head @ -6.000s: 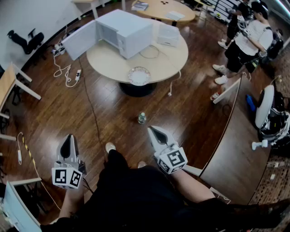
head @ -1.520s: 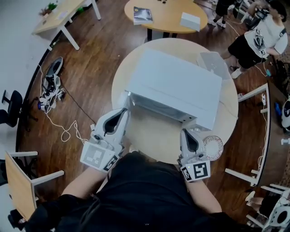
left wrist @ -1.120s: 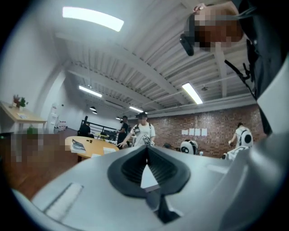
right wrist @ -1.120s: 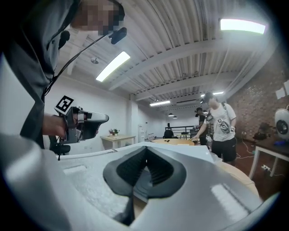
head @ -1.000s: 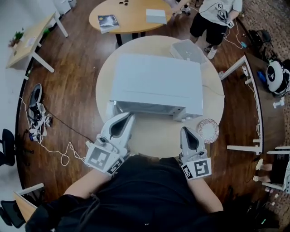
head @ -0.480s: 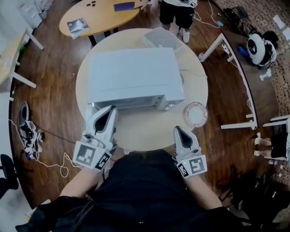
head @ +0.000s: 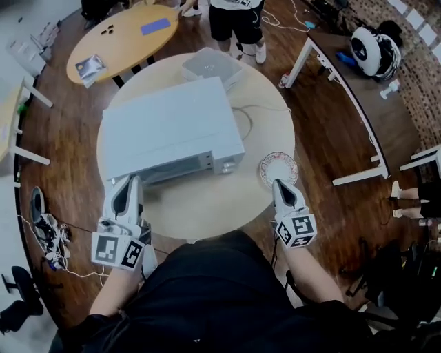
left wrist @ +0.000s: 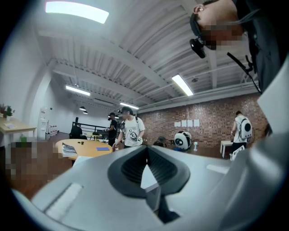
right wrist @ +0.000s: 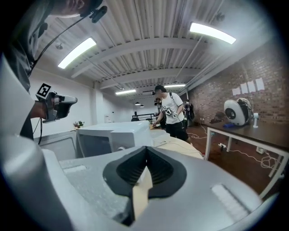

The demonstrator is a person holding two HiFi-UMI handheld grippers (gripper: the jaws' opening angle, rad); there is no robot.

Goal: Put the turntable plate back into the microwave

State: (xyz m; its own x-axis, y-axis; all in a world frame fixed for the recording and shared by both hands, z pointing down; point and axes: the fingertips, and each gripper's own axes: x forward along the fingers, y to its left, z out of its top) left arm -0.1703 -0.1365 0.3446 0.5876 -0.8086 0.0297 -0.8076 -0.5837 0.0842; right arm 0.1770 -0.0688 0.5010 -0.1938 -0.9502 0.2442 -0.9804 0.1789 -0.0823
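The patterned turntable plate [head: 278, 167] lies flat on the round table [head: 207, 203], to the right of the white microwave [head: 169, 131]. My right gripper [head: 280, 186] is shut and empty, its tip just short of the plate's near rim. The plate is hidden behind the jaws in the right gripper view, where the microwave [right wrist: 113, 133] shows at the left with what looks like its open door [right wrist: 56, 146]. My left gripper [head: 126, 187] is shut and empty at the microwave's front left corner. A white surface [left wrist: 145, 176] fills the slit between its jaws.
A white box [head: 210, 65] and a loose cable [head: 244, 114] lie on the table behind the microwave. A person [head: 234, 17] stands beyond the table. An oval wooden table [head: 124, 41] is at the back left, a white desk [head: 331, 69] to the right.
My right gripper has swung forward and down toward the plate's near rim. The left gripper has hardly moved by the microwave's front. Both stayed shut, and the plate has not shifted.
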